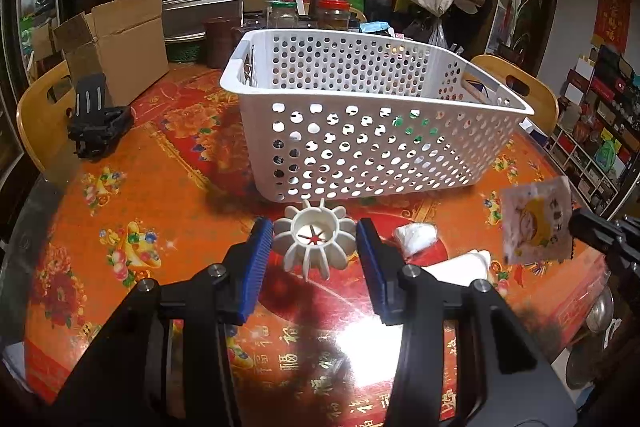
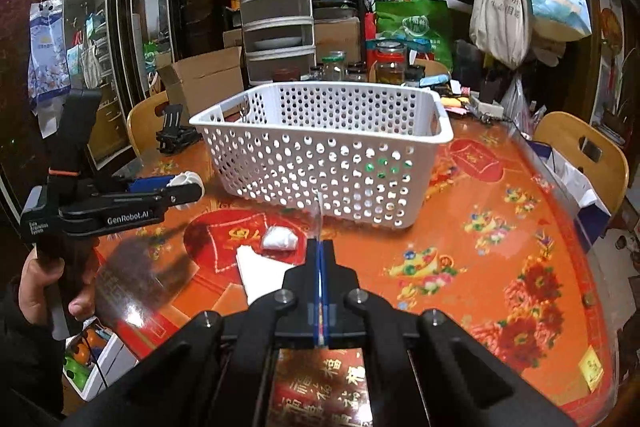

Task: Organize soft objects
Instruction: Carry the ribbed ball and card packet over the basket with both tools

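Left wrist view: orange-red floral surface [image 1: 168, 187] in a cluttered room, white basket [image 1: 372, 147] ahead. Left fingers [image 1: 316, 247] clasp a white ribbed piece [image 1: 314, 241]; right fingers [image 2: 320, 259] clenched on a thin packet [image 1: 536, 225], lifted beside a white wad [image 1: 416, 237].

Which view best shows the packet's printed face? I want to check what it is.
The left wrist view: the packet hangs face-on in the right tool, its picture visible. The right wrist view shows only its thin edge.

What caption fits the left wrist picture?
Left gripper fingers around a white ribbed ring, white basket behind it.
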Available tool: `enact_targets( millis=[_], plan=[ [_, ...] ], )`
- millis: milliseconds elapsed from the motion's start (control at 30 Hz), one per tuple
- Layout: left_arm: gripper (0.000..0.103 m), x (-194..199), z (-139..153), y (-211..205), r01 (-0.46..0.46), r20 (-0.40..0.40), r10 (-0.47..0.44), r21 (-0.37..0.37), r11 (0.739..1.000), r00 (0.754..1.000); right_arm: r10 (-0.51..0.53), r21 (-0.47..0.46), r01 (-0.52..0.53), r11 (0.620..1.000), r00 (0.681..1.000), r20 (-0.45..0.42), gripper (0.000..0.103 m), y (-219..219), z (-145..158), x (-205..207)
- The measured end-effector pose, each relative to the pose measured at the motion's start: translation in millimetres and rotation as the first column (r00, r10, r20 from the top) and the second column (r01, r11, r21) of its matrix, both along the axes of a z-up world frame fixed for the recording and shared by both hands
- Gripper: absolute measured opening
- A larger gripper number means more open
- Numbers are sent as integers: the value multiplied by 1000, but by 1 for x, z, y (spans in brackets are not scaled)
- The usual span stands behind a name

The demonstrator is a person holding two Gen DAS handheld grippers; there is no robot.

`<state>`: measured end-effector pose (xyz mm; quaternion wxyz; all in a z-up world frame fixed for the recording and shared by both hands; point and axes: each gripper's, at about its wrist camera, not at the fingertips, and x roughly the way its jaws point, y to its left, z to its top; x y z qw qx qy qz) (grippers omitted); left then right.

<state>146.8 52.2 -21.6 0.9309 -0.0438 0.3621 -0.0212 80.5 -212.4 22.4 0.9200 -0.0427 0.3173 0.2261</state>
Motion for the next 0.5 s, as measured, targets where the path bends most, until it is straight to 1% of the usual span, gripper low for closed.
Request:
enact_targets(
  millis=[133,267,500],
  plan=[
    [41,-1,5,-1,4,7,-4,-5,1000,1000,2,7,-2,1000,1000,12,0,-2,7,1],
    [41,-2,16,-5,14,24,-14,-4,1000,1000,5,8,-6,1000,999,43,0,-2,20,2],
    [41,5,47,-13,41,59,-41,-4,999,997,13,3,-14,1000,995,98,0,1,50,14]
  ],
)
